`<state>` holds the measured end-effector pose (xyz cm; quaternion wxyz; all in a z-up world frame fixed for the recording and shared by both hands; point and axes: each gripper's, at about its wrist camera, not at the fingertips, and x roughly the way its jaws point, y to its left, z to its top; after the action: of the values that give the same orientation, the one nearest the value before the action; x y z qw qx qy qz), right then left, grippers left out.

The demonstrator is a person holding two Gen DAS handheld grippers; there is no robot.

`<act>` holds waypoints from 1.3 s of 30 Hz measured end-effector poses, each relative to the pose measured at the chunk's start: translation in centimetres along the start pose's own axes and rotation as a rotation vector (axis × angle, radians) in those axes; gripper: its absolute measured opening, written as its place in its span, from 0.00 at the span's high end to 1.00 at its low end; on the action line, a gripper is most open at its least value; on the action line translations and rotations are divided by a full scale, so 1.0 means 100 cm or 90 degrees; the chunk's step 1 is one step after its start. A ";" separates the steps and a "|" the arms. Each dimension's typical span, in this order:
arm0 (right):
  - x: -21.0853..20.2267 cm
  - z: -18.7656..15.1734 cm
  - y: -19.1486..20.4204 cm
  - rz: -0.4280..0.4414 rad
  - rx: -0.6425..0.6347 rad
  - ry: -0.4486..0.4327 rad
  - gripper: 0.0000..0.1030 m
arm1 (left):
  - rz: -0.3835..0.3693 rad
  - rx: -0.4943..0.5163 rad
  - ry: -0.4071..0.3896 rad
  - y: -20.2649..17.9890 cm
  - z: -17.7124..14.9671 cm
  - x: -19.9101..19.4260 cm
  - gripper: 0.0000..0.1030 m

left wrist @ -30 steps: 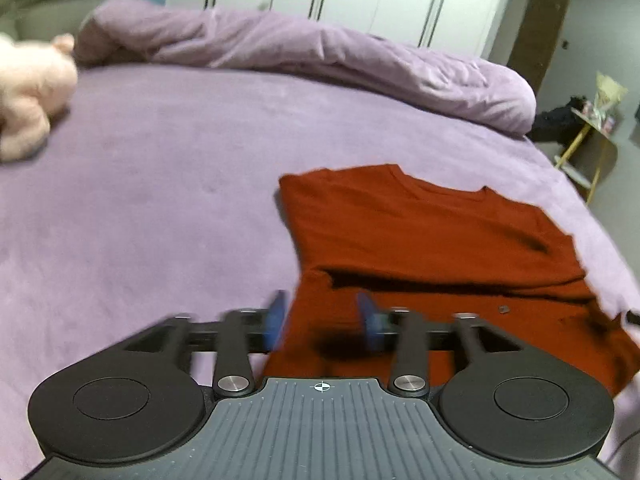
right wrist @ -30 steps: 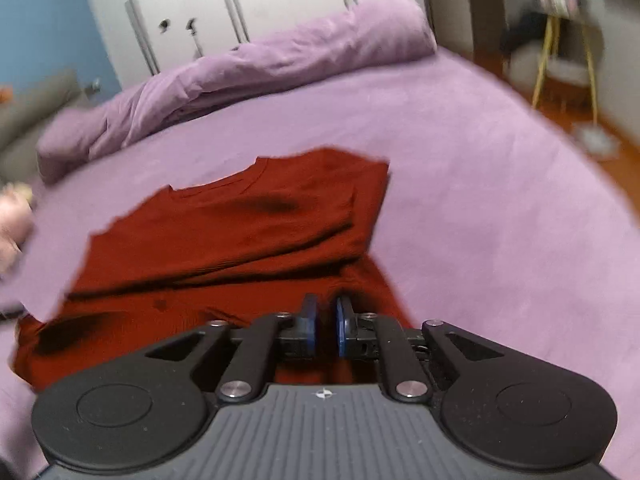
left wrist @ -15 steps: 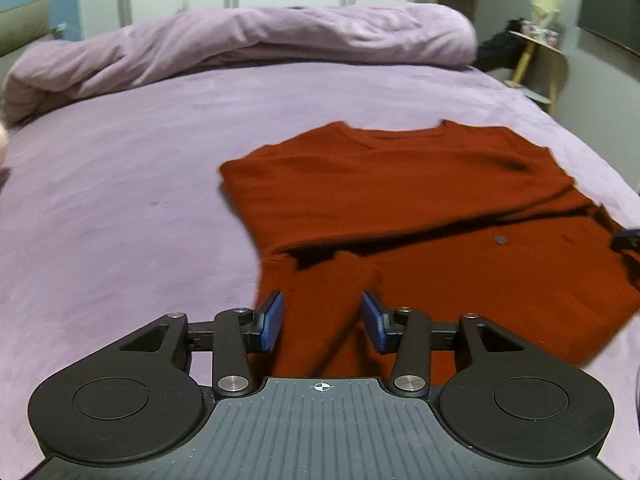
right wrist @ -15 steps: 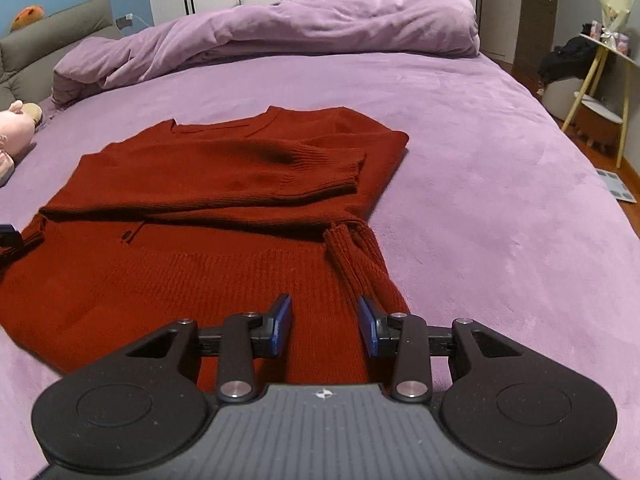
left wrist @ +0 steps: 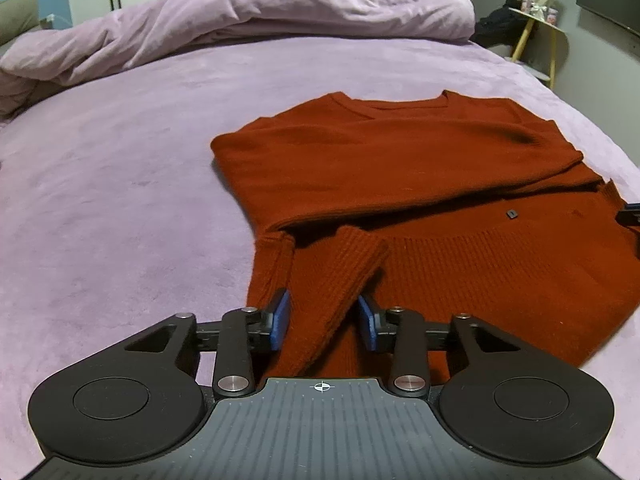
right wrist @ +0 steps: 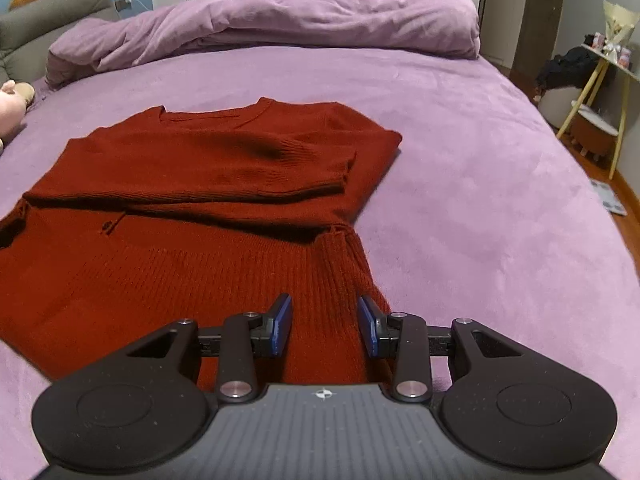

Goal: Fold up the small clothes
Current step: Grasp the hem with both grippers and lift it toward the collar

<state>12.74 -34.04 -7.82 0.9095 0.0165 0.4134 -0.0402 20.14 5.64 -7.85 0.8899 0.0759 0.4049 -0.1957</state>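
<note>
A rust-red knitted sweater (left wrist: 400,168) lies flat on the purple bed, sleeves folded across its chest. My left gripper (left wrist: 323,320) hovers low over the sweater's near left corner. Its jaws are closing, with a ribbed cuff (left wrist: 344,264) lying between the blue pads, which do not press on it. In the right wrist view the same sweater (right wrist: 192,184) spreads to the left. My right gripper (right wrist: 324,322) sits at the near right hem corner (right wrist: 344,276), its jaws apart and the ribbed knit lying between and under them.
A rumpled purple duvet (right wrist: 280,24) runs along the far side of the bed. A pink plush toy (right wrist: 12,108) lies at the left edge. To the right, off the bed, a yellow-legged side table (right wrist: 600,80) stands on the floor. Bare bedspread (left wrist: 100,200) surrounds the sweater.
Both grippers have sunk toward the sweater's near hem and levelled out. The right jaws went from nearly shut to apart. The left jaws have narrowed around the cuff.
</note>
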 end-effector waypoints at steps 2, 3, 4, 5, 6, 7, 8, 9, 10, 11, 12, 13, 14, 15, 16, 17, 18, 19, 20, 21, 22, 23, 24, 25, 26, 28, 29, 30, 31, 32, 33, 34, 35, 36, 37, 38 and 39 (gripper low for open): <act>0.003 -0.001 -0.004 0.008 0.020 -0.001 0.69 | -0.001 -0.003 0.000 0.001 0.001 0.002 0.67; 0.005 -0.001 -0.005 0.012 0.029 -0.002 0.74 | -0.002 -0.005 0.000 0.001 0.002 0.003 0.70; 0.007 -0.001 -0.006 0.017 0.037 -0.001 0.78 | -0.003 -0.008 0.000 0.002 0.002 0.004 0.71; 0.008 -0.001 -0.006 0.020 0.043 0.000 0.81 | -0.007 -0.010 0.000 0.002 0.003 0.005 0.74; 0.009 -0.001 -0.007 0.026 0.049 0.000 0.88 | -0.011 -0.011 0.000 0.002 0.003 0.005 0.79; 0.010 0.000 -0.007 0.032 0.055 0.000 0.91 | -0.014 -0.012 -0.001 0.002 0.004 0.005 0.81; 0.010 0.001 -0.005 0.032 0.052 0.000 0.92 | -0.016 -0.012 -0.004 0.002 0.004 0.005 0.88; 0.009 0.001 -0.001 0.027 0.042 -0.003 0.92 | -0.016 -0.013 -0.008 0.002 0.004 0.004 0.90; 0.007 0.002 0.002 0.022 0.031 -0.009 0.93 | -0.016 -0.019 -0.012 0.003 0.006 0.001 0.91; 0.003 0.003 0.005 0.019 0.027 -0.017 0.93 | -0.021 -0.027 -0.020 0.003 0.007 -0.005 0.91; -0.003 0.005 0.006 0.020 0.029 -0.028 0.93 | -0.031 -0.035 -0.035 0.004 0.010 -0.012 0.91; -0.011 0.009 0.007 0.027 0.037 -0.049 0.93 | -0.042 -0.046 -0.053 0.007 0.014 -0.021 0.91; -0.020 0.014 0.006 0.037 0.045 -0.069 0.93 | -0.056 -0.062 -0.075 0.011 0.021 -0.031 0.91; -0.028 0.020 0.006 0.045 0.052 -0.090 0.93 | -0.065 -0.074 -0.095 0.014 0.029 -0.039 0.91; -0.037 0.028 0.006 0.051 0.057 -0.116 0.93 | -0.067 -0.087 -0.119 0.018 0.038 -0.047 0.91; -0.042 0.036 0.006 0.054 0.059 -0.138 0.93 | -0.068 -0.098 -0.139 0.022 0.047 -0.052 0.91; -0.046 0.043 0.006 0.054 0.060 -0.156 0.93 | -0.067 -0.107 -0.156 0.027 0.057 -0.054 0.91; -0.047 0.053 0.006 0.052 0.063 -0.173 0.93 | -0.056 -0.112 -0.170 0.030 0.066 -0.054 0.91; -0.046 0.061 0.006 0.046 0.068 -0.185 0.93 | -0.038 -0.116 -0.180 0.033 0.074 -0.051 0.91; -0.043 0.069 0.006 0.038 0.070 -0.194 0.93 | -0.026 -0.120 -0.182 0.036 0.081 -0.045 0.91; -0.036 0.077 0.006 0.031 0.076 -0.198 0.93 | -0.018 -0.127 -0.178 0.039 0.087 -0.036 0.91; -0.027 0.083 0.005 0.025 0.084 -0.195 0.93 | -0.010 -0.141 -0.166 0.043 0.093 -0.023 0.91; -0.016 0.089 0.003 0.019 0.093 -0.186 0.93 | -0.005 -0.152 -0.151 0.046 0.096 -0.012 0.91; -0.002 0.094 0.002 0.013 0.101 -0.172 0.93 | 0.000 -0.160 -0.135 0.048 0.097 0.001 0.91; 0.011 0.096 0.000 0.009 0.105 -0.156 0.93 | 0.010 -0.166 -0.114 0.050 0.097 0.015 0.91; 0.039 0.097 -0.001 -0.003 0.106 -0.116 0.93 | 0.020 -0.172 -0.077 0.052 0.093 0.036 0.91; 0.050 0.097 -0.001 -0.006 0.108 -0.098 0.93 | 0.022 -0.177 -0.059 0.053 0.088 0.046 0.91; 0.061 0.095 -0.003 -0.005 0.108 -0.079 0.93 | 0.018 -0.179 -0.049 0.056 0.085 0.051 0.90; 0.068 0.095 -0.005 -0.001 0.108 -0.066 0.92 | 0.011 -0.181 -0.040 0.057 0.082 0.055 0.89; 0.073 0.093 -0.006 0.003 0.109 -0.056 0.92 | 0.004 -0.183 -0.037 0.057 0.076 0.055 0.81; 0.075 0.091 -0.009 0.011 0.110 -0.050 0.90 | -0.006 -0.182 -0.042 0.057 0.071 0.052 0.67; 0.078 0.090 -0.012 0.011 0.110 -0.044 0.85 | -0.017 -0.176 -0.046 0.058 0.066 0.052 0.61; 0.079 0.089 -0.014 0.008 0.110 -0.040 0.81 | -0.026 -0.169 -0.048 0.058 0.063 0.051 0.56; 0.081 0.088 -0.016 0.006 0.111 -0.035 0.73 | -0.034 -0.164 -0.047 0.057 0.060 0.051 0.56; 0.083 0.088 -0.018 0.010 0.114 -0.030 0.71 | -0.043 -0.162 -0.043 0.056 0.058 0.051 0.57; 0.084 0.087 -0.019 0.017 0.119 -0.028 0.71 | -0.051 -0.161 -0.039 0.056 0.057 0.054 0.59; 0.085 0.086 -0.020 0.028 0.126 -0.029 0.71 | -0.052 -0.159 -0.036 0.055 0.056 0.056 0.60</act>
<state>24.57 -37.10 -8.52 0.9132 0.1143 0.3862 -0.0611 29.60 7.43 -8.45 0.8947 -0.0579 0.4038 -0.1818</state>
